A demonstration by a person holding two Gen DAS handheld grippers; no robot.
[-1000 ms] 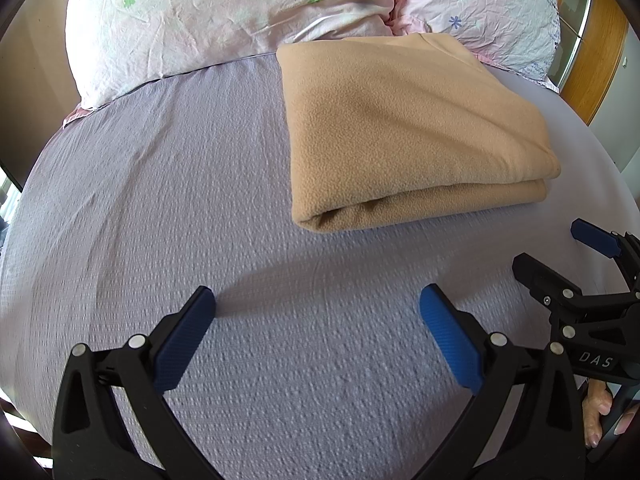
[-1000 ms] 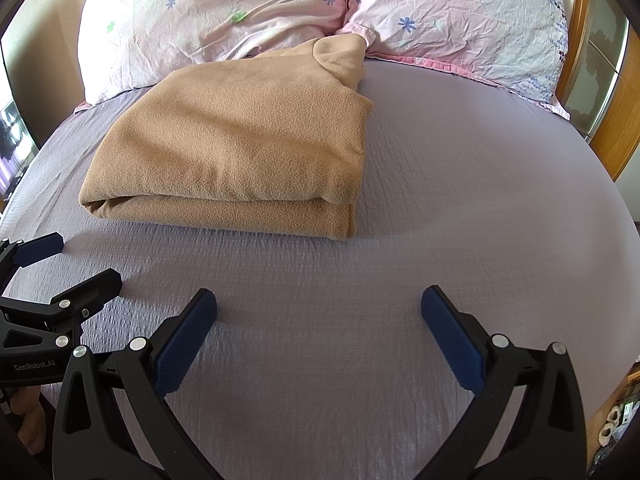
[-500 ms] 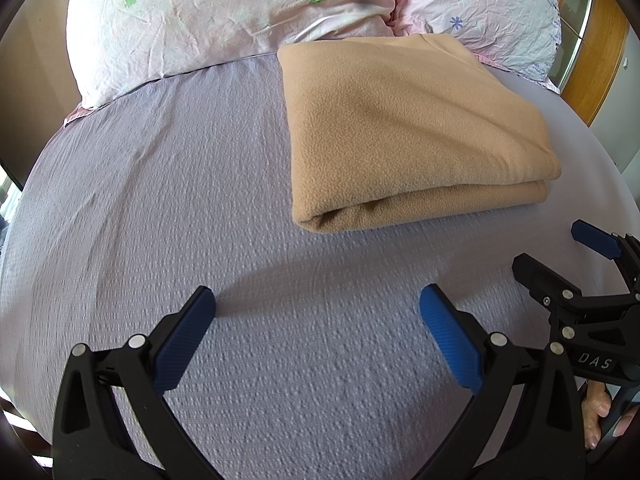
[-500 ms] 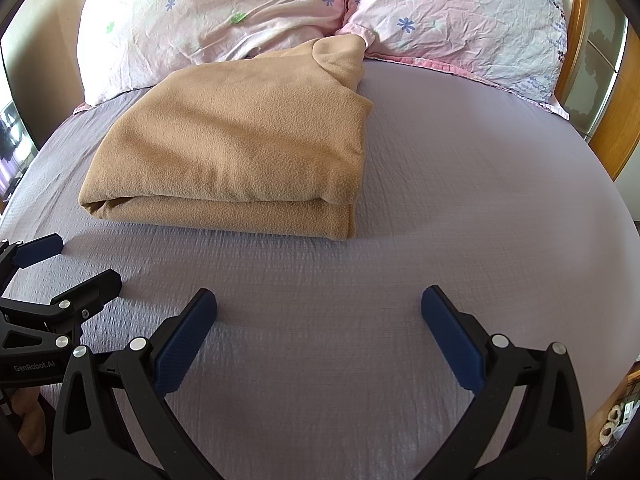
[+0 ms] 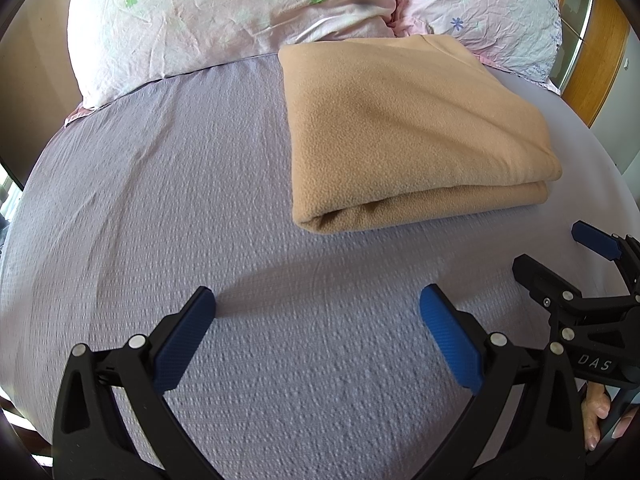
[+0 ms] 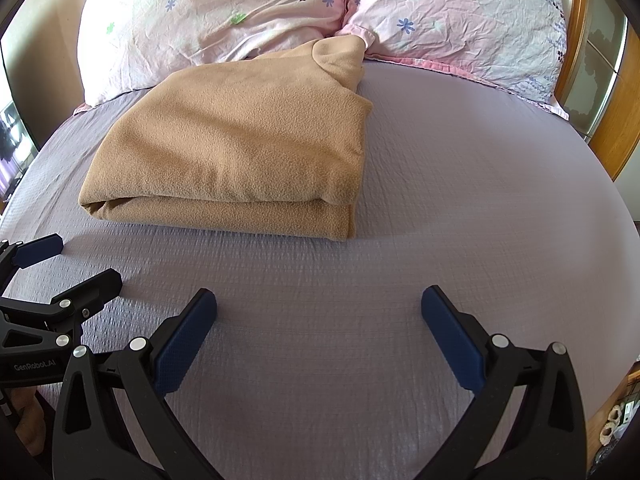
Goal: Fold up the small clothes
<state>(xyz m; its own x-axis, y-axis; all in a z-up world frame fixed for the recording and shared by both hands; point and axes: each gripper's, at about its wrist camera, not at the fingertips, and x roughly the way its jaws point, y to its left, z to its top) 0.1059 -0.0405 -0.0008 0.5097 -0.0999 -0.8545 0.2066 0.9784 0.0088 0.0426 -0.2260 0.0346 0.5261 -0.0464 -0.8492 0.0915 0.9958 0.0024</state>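
Both the left gripper (image 5: pixel 316 316) and right gripper (image 6: pixel 318 318) hover wide apart and empty above the lilac bedsheet (image 5: pixel 160 200), near the folded tan fleece (image 6: pixel 240 152) lying below the pillows (image 6: pixel 224 12), whose loose stacked layers could slide if nudged.

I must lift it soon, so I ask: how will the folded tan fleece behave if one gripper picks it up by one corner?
The tan fleece looks soft and thick, so it would probably sag and unfold. Its stacked layers lie loose at the near edge, so one corner may lift only the top layer. The fuzzy surface should not slip much.
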